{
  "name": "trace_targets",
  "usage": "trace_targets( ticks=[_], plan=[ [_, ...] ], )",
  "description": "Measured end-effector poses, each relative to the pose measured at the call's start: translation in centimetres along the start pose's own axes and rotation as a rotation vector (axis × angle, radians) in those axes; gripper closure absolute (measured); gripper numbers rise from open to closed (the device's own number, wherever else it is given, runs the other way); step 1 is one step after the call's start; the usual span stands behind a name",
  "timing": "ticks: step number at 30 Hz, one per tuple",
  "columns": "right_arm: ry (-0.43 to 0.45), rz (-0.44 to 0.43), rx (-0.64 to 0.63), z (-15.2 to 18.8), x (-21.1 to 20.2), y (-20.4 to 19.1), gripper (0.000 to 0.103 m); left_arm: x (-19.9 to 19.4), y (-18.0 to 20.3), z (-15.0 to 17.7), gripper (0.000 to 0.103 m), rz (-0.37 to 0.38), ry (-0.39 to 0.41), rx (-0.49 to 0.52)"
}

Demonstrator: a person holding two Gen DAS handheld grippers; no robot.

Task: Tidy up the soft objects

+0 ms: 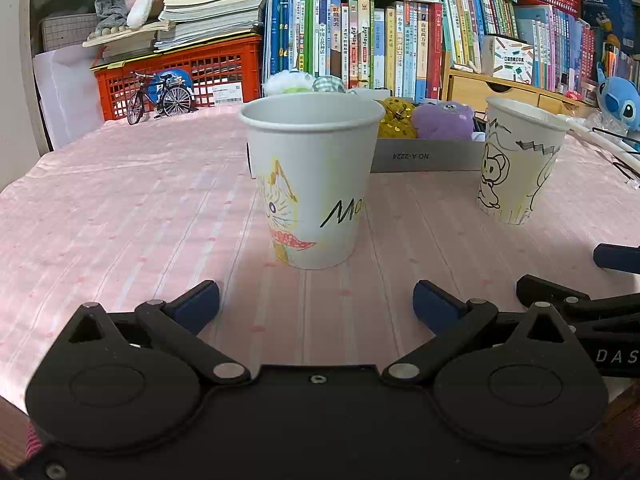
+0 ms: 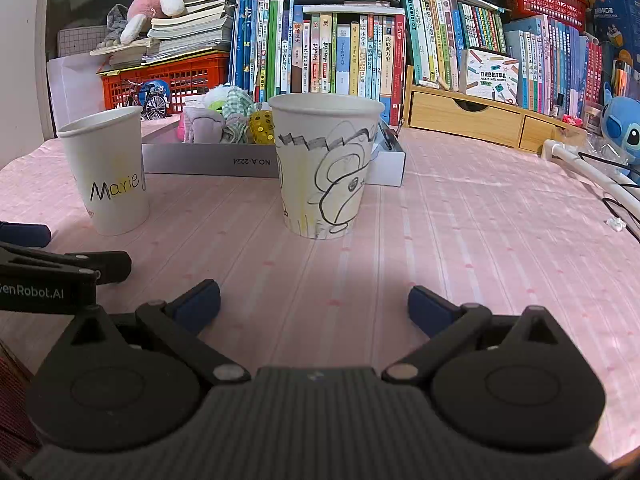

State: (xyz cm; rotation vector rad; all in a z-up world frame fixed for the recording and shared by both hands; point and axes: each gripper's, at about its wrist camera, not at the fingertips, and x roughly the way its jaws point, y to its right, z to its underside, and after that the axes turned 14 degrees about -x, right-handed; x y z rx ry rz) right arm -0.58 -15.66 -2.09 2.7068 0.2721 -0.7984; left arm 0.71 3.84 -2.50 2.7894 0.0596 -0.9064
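A grey tray (image 1: 424, 160) at the back of the table holds soft toys: a purple plush (image 1: 444, 120), a gold sequin ball (image 1: 396, 120) and a white-green plush (image 1: 286, 82). In the right wrist view the tray (image 2: 208, 162) also holds a grey-pink plush (image 2: 202, 124) and a checked cloth toy (image 2: 236, 114). A paper cup marked "Marie" (image 1: 312, 180) stands upright just ahead of my left gripper (image 1: 316, 306), which is open and empty. A second drawn-on cup (image 2: 324, 164) stands ahead of my right gripper (image 2: 314, 306), also open and empty.
The pink tablecloth (image 2: 480, 220) covers the table. Behind stand a red crate (image 1: 192, 72), a model bicycle (image 1: 160, 98), rows of books (image 1: 360, 48), a wooden drawer unit (image 2: 460, 116) and a blue Stitch plush (image 2: 624, 128). A white tube and cables (image 2: 592, 176) lie at right.
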Motion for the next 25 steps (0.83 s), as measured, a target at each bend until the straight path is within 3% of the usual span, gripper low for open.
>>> trace_targets(
  ticks=[25],
  plan=[
    [0.000,0.000,0.001,0.02,0.10,-0.06,0.000,0.12,0.41,0.04,0.000,0.005,0.008,0.006]
  ],
)
